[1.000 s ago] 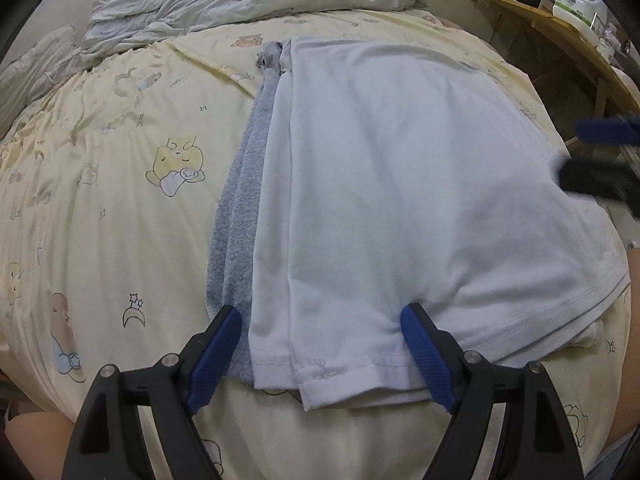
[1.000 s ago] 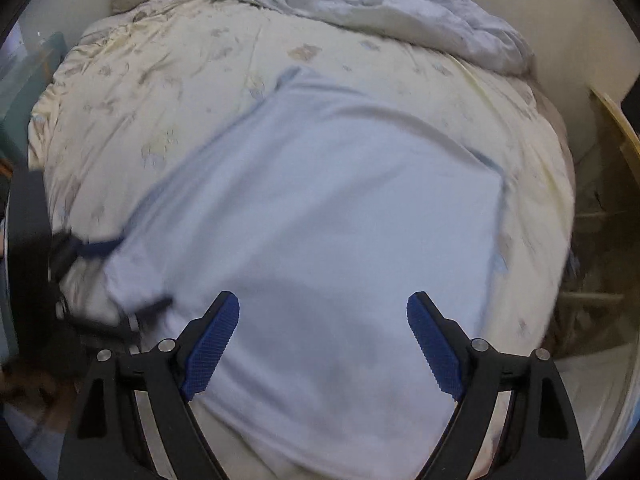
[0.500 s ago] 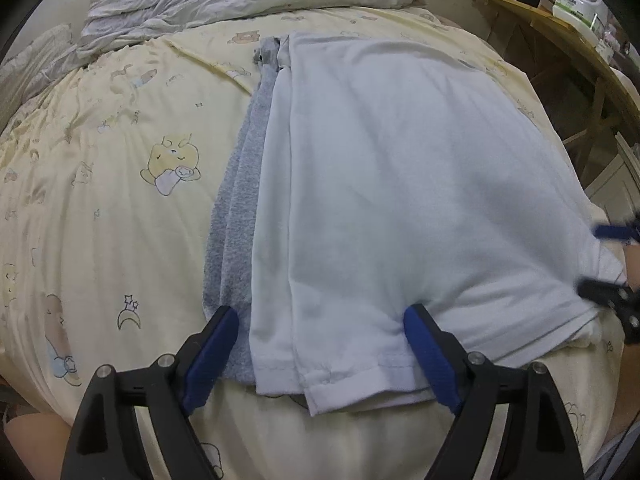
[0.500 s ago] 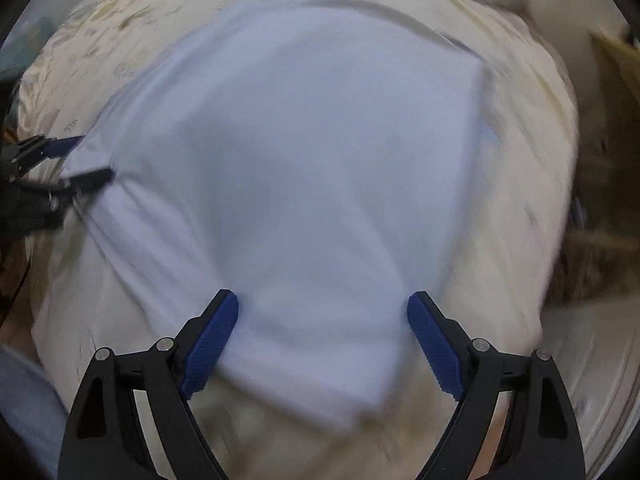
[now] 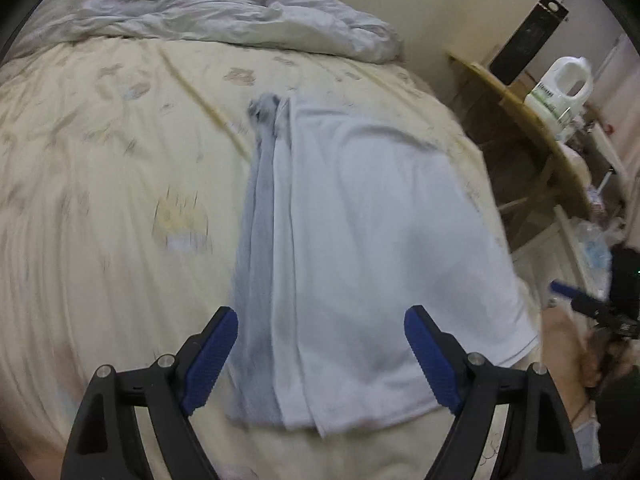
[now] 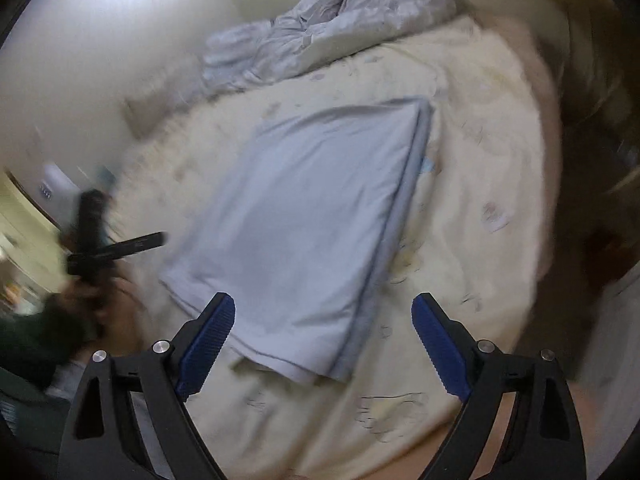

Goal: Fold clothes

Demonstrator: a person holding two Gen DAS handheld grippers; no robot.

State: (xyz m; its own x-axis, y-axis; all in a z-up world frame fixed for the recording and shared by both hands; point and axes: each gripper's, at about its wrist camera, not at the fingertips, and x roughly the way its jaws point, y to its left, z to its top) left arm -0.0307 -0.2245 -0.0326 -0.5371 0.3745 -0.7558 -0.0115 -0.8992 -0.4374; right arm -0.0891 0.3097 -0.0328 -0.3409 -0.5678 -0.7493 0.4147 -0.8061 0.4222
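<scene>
White shirt (image 5: 384, 248) lies folded flat on bed (image 5: 100, 200), over grey garment (image 5: 256, 240). Left gripper (image 5: 320, 356) and right gripper (image 6: 322, 344): jaws spread, empty (frames blurred). Either folding continues or the stack is finished.

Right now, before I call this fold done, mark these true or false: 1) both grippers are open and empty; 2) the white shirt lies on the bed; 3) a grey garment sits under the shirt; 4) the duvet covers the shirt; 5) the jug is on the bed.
1) True: the left gripper and right gripper are open, holding nothing.
2) True: the white shirt lies folded on the bed.
3) True: a grey garment shows along the shirt's edge, beneath it.
4) False: the duvet is bunched at the far end, apart from the shirt.
5) False: the jug stands on the wooden table beside the bed.
</scene>
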